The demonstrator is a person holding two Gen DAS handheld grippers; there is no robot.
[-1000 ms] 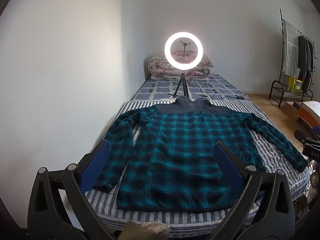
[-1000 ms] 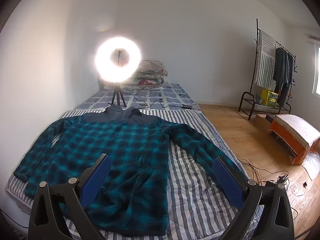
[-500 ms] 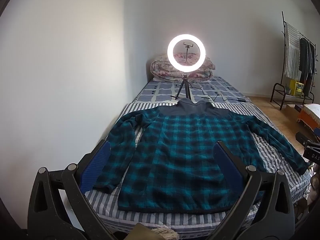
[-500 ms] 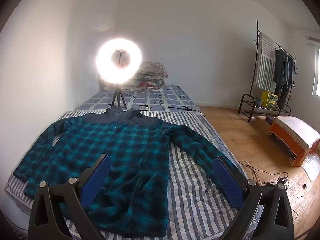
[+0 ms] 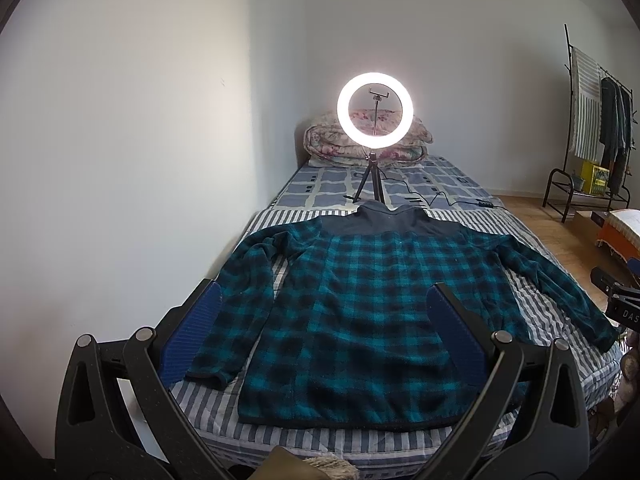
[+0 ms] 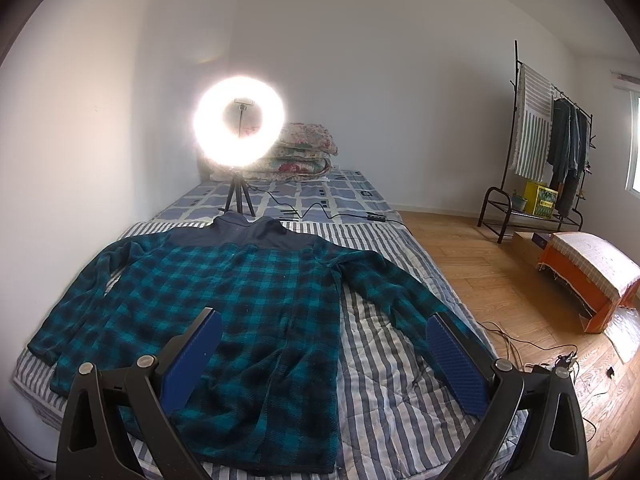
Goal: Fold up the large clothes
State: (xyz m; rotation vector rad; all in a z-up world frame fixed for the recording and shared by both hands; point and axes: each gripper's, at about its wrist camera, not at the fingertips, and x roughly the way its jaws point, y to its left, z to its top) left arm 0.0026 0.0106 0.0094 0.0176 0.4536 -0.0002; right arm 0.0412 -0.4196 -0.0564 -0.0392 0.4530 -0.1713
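Both gripper sets (image 5: 324,300) (image 6: 324,328) gape above flat plaid jacket (image 5: 360,320).

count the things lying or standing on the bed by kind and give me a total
Teal and black plaid fleece jacket, spread flat: 1
Lit white ring light on a small black tripod: 1
Black power cable with an inline box: 1
Pile of folded floral quilts at the head of the bed: 1
Total: 4
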